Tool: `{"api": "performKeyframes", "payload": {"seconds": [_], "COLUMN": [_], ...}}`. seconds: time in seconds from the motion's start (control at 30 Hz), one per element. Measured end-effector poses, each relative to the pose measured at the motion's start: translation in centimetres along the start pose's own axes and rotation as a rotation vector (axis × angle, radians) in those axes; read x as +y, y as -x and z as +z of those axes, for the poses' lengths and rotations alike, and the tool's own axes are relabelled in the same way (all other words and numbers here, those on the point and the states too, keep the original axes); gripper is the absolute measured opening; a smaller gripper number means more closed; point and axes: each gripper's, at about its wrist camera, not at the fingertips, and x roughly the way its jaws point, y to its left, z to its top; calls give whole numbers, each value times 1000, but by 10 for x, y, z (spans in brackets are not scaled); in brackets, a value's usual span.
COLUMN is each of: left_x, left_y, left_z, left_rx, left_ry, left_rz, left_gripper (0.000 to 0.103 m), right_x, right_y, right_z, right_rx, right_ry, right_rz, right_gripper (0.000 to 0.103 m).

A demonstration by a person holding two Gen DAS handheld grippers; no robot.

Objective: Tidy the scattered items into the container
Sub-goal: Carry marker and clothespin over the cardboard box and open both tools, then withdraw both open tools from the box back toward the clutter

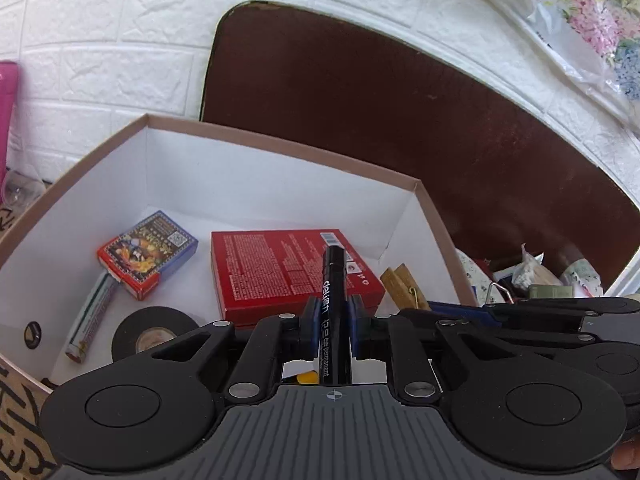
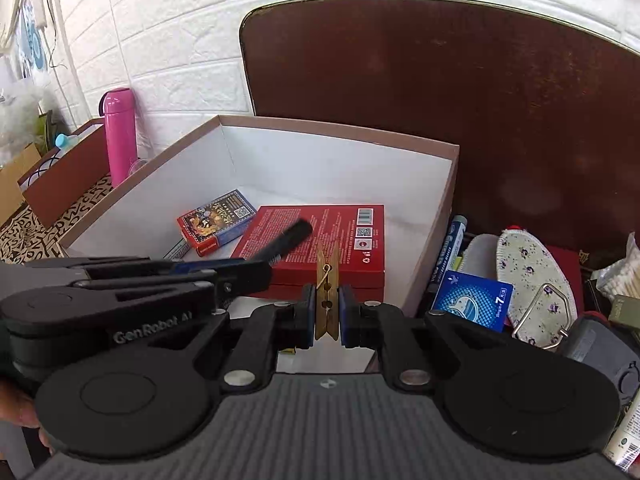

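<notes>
Both jaws are closed on things: left gripper (image 1: pixel 331 330) holds a black marker (image 1: pixel 333 280) with white print, right gripper (image 2: pixel 326 316) a wooden clothespin (image 2: pixel 328 280). Both hang over the near part of the white box (image 2: pixel 344 164), above a red pack (image 2: pixel 320 236).

You are facing a white embossed brick-pattern wall (image 2: pixel 168 40). A dark brown rounded panel (image 2: pixel 460 112) is leaning against it, and daylight is falling evenly across both. A floral cloth (image 1: pixel 580 12) is hanging at upper right.
</notes>
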Motion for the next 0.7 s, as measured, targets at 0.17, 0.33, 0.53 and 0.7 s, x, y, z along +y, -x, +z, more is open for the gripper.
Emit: {"api": "performKeyframes", "payload": {"seconds": [0.17,0.33,0.53,0.7], "left_x": [10,27,29,21], "left_y": [10,29,41,46], "left_z": [1,4,-1,-8], "left_rx": [-32,-73,-70,-62], "left_ry": [75,133,167,135], "left_rz": [183,165,141,152], "left_gripper": [85,91,99,102], "right_x": [-9,-9,-3,-10], "right_y": [5,20,34,41], "right_z": [4,7,4,-2], "right_rx": [-56,-92,-125,-89], "right_ry": [-17,-44,-38,-67], "right_rz": [-14,58,14,18], "right_gripper": [42,77,100,102]}}
